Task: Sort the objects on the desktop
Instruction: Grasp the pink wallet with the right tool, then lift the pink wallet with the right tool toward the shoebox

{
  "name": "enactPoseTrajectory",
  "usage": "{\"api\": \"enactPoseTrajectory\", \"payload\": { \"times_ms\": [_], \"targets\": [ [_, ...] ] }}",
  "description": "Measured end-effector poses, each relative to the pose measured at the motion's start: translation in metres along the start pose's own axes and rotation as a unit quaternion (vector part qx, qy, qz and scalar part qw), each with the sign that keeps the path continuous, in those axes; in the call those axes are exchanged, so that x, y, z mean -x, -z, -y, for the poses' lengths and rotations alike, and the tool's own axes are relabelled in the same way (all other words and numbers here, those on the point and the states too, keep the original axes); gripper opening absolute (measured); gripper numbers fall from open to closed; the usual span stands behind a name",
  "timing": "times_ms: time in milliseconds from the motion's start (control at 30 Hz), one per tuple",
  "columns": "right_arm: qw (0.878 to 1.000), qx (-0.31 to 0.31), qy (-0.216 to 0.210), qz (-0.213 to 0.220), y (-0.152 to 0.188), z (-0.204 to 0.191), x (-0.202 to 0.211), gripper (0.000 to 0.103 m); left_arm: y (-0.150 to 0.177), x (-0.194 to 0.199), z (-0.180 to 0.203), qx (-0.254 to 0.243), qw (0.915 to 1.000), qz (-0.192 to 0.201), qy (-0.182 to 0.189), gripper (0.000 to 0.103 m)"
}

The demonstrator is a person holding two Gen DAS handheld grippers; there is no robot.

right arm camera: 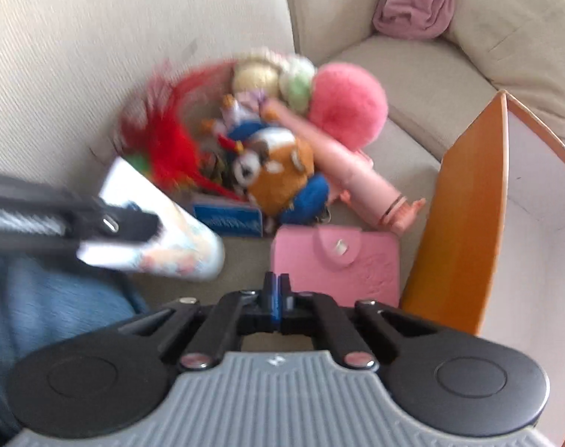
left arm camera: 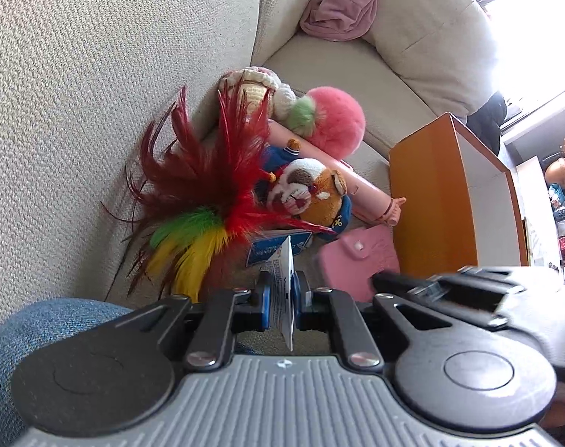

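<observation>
One card [left arm camera: 284, 294] stands edge-on, pinched by left fingers [left arm camera: 263, 290].

A beige sofa [left arm camera: 96, 74] filled most of both views, its seat cushion [right arm camera: 424, 74] running back toward the corner. A mauve cloth [left arm camera: 342, 3] lay crumpled in that corner, against the backrest and a plump beige pillow [left arm camera: 439, 37]. Blue denim, a knee [left arm camera: 47, 327] by the look of it, showed at the lower left. Past the sofa's far end, in the left wrist view, stood cluttered shelves [left arm camera: 558, 208], too small and bright to make out.
</observation>
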State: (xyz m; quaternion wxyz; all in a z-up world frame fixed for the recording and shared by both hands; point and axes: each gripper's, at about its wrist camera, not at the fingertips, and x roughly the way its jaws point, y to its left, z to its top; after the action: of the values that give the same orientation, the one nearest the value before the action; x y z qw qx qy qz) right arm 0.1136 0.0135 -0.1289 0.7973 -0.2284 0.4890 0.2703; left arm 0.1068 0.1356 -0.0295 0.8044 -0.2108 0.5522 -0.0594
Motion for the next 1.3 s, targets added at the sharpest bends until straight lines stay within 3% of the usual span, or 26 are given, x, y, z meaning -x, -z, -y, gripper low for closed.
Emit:
{"api": "enactPoseTrajectory", "payload": {
  "times_ms": [67,167,267,300,333,467,500,533,700,800,867,933,1067,1133,1300],
  "targets": [
    [1.0,-0.002,0.005,0.014,-0.004,0.003,0.009,0.0,0.001,-0.001,0.001,-0.001,1.0,-0.001,-0.001,0.013],
    [1.0,0.016,0.019,-0.001,-0.003,-0.001,0.002,0.0,0.002,-0.001,-0.001,0.003,1.0,0.001,-0.001,0.013],
    [0.999,0.028,0.039,-0.019,0.005,-0.003,-0.024,0.022,0.002,0.001,-0.003,0.004,0.9999,0.01,-0.011,0.013],
    [0.998,0.031,0.053,-0.02,0.008,-0.002,-0.032,0.042,0.003,0.002,-0.004,0.003,0.9998,0.014,-0.016,0.013],
    [0.998,0.03,0.059,-0.018,0.012,-0.001,-0.037,0.05,0.003,0.002,-0.005,0.002,0.9997,0.016,-0.019,0.013],
    [0.998,-0.001,0.045,-0.032,0.017,0.002,-0.056,0.054,0.001,-0.001,-0.009,0.008,0.9998,0.014,-0.012,0.013],
    [0.998,0.0,0.046,-0.031,0.016,0.0,-0.058,0.06,0.0,-0.003,-0.009,0.009,0.9998,0.013,-0.011,0.013],
    [0.998,0.004,0.049,-0.031,0.015,-0.002,-0.059,0.067,0.0,-0.004,-0.009,0.009,0.9998,0.012,-0.009,0.013],
    [0.993,0.059,0.092,-0.048,0.013,-0.027,-0.083,0.079,-0.002,-0.007,-0.01,0.012,0.9999,0.006,0.003,0.013],
    [0.986,0.094,0.125,-0.051,0.017,-0.041,-0.09,0.08,-0.003,-0.007,-0.012,0.015,0.9999,0.004,0.006,0.013],
    [0.987,0.096,0.121,-0.053,0.017,-0.039,-0.09,0.079,-0.003,-0.008,-0.012,0.016,0.9998,0.003,0.008,0.013],
    [0.987,0.089,0.122,-0.053,0.017,-0.033,-0.085,0.068,-0.002,-0.007,-0.012,0.015,0.9998,0.002,0.009,0.013],
    [0.995,0.043,0.074,-0.05,0.012,-0.011,-0.068,0.063,0.0,-0.007,-0.01,0.013,0.9998,0.001,0.014,0.013],
    [0.998,0.018,0.051,-0.044,0.009,-0.002,-0.055,0.048,0.001,-0.008,-0.008,0.011,0.9998,0.0,0.016,0.013],
    [0.999,-0.033,0.017,-0.011,0.003,0.012,-0.019,0.026,0.002,-0.011,-0.001,0.007,0.9998,0.004,0.017,0.013]
  ]
}}
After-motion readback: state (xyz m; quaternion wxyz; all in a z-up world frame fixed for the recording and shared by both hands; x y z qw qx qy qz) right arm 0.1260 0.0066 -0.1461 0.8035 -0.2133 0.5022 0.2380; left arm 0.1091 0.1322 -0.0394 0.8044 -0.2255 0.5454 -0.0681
